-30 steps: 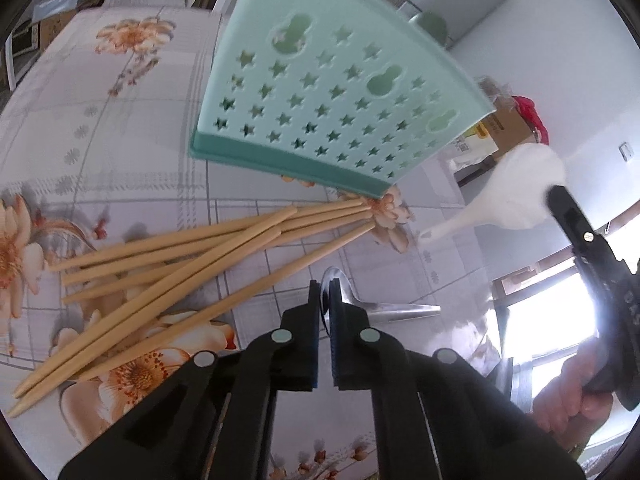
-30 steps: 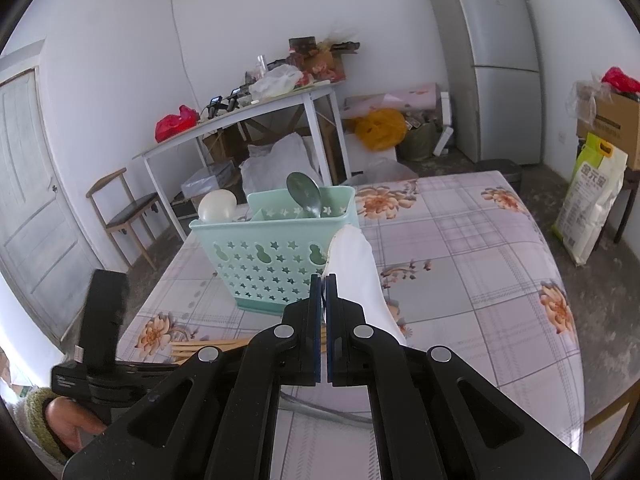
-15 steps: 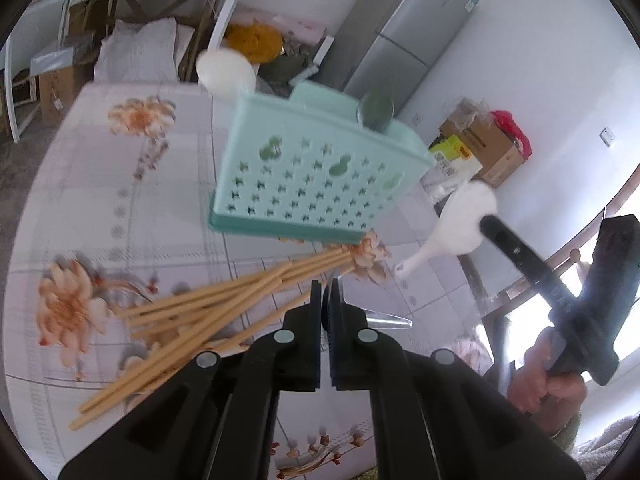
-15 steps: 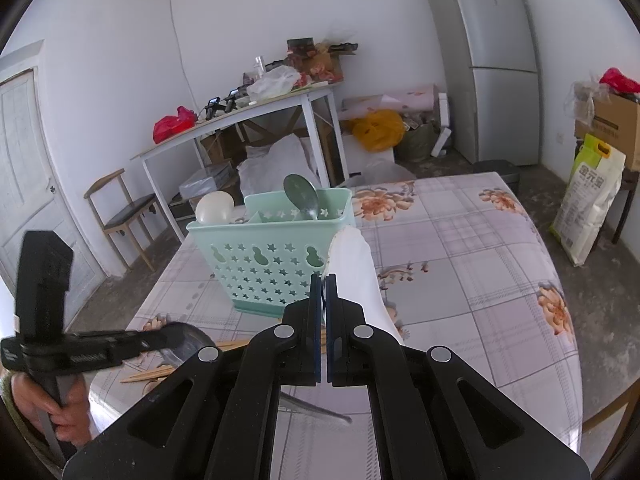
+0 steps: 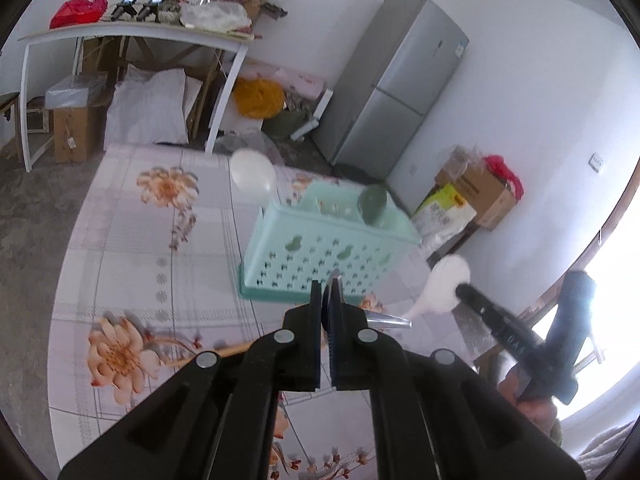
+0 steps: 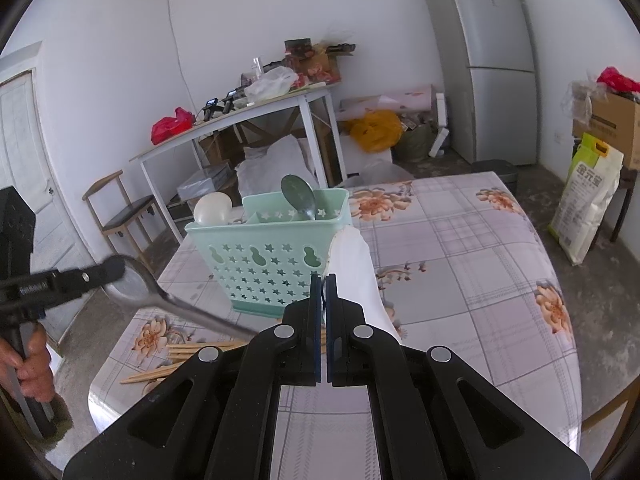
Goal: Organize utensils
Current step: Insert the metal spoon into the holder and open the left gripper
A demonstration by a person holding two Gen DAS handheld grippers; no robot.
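Presently, the left tongs (image 5: 329, 284) are clamped on the bowl of a metal spoon (image 6: 160, 294); in the right wrist view the spoon hangs clear of the counter (image 6: 460, 280), its handle slanting down toward the right. The right tongs (image 6: 323, 278) are closed on a white spoon (image 6: 356, 276), gripped low on its handle, with the broad white part rising just in front of the mint basket (image 6: 268, 264). The basket stands upright on the floral-clothed counter, and a green spoon (image 6: 298, 196) and a white ladle head (image 6: 213, 208) stand in its compartments. A bundle of wooden chopsticks (image 6: 180, 354) lies loose on the counter near its front edge, well short of the basket. In judgement, the metal spoon is stiff, light and smooth; a grip on the curved bowl invites it to pivot or slip, so the flat handle would be the surer hold. The white spoon looks rigid, possibly ceramic or plastic, and should be lowered rather than dropped. The chopsticks are light and roll readily; they are best taken mid-length, a few at a time.
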